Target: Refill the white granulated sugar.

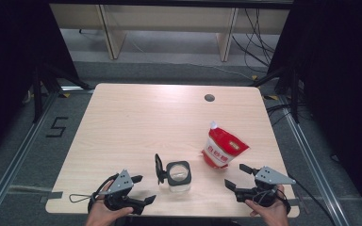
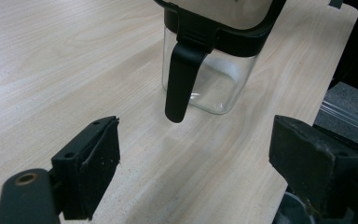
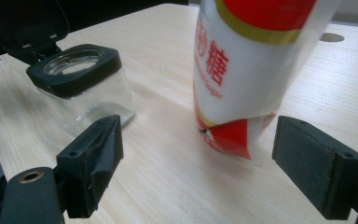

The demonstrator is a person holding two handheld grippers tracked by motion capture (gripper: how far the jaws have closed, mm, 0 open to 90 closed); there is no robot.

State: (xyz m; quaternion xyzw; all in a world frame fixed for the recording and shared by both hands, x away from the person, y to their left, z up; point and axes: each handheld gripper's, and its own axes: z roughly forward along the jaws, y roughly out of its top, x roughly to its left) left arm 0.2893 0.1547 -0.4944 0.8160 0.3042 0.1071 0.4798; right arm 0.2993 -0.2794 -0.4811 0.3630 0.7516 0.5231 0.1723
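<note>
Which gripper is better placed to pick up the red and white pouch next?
Right. The right gripper sits just below the pouch with open jaws facing it; the left gripper faces the glass jar instead.

A clear square jar (image 1: 178,177) with a black rim is stood upright near the counter's front edge, its black lid (image 1: 159,168) flipped open. Just beside it, a red-and-white spouted pouch (image 1: 223,148) is stood upright.
</note>
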